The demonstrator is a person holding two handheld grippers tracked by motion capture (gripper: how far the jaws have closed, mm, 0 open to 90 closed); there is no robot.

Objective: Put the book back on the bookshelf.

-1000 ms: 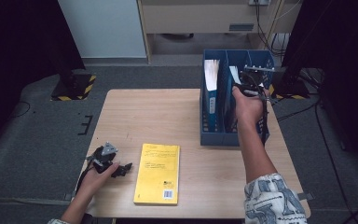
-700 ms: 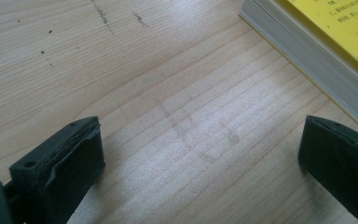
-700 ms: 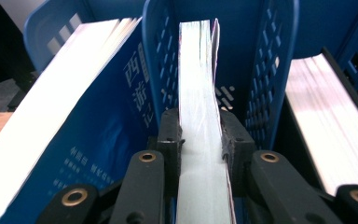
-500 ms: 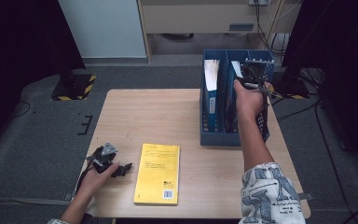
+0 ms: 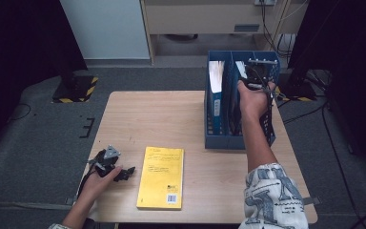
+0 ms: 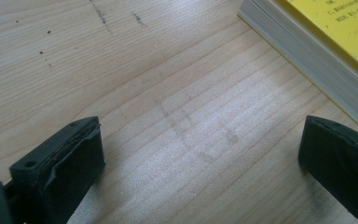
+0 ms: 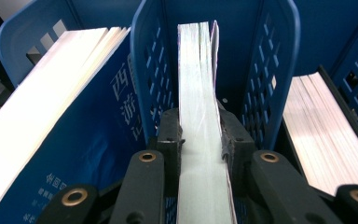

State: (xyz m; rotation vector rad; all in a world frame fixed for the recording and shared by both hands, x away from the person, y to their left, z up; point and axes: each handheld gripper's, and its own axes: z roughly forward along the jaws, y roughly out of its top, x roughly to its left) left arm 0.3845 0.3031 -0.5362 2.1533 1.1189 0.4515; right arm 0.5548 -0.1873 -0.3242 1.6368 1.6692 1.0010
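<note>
A blue file rack (image 5: 219,139) stands at the table's back right with upright books in its slots. My right gripper (image 5: 258,76) reaches down into the middle slot. In the right gripper view my right gripper (image 7: 199,136) is shut on the page edge of a thin book (image 7: 196,70) standing between the blue dividers (image 7: 149,70). A yellow book (image 5: 162,176) lies flat near the front edge. My left gripper (image 5: 124,171) rests on the table just left of it. In the left gripper view my left gripper (image 6: 205,158) is open over bare wood, with the yellow book (image 6: 335,28) at the upper right.
A thick blue-covered book (image 5: 215,88) stands in the rack's left slot (image 7: 88,116), and another book (image 7: 326,130) stands in the right slot. The wooden table (image 5: 162,119) is bare between rack and yellow book. Dark floor and cables surround it.
My right hand and gripper have shifted slightly toward the far end of the rack, still shut on the thin book. The left hand has not moved.
</note>
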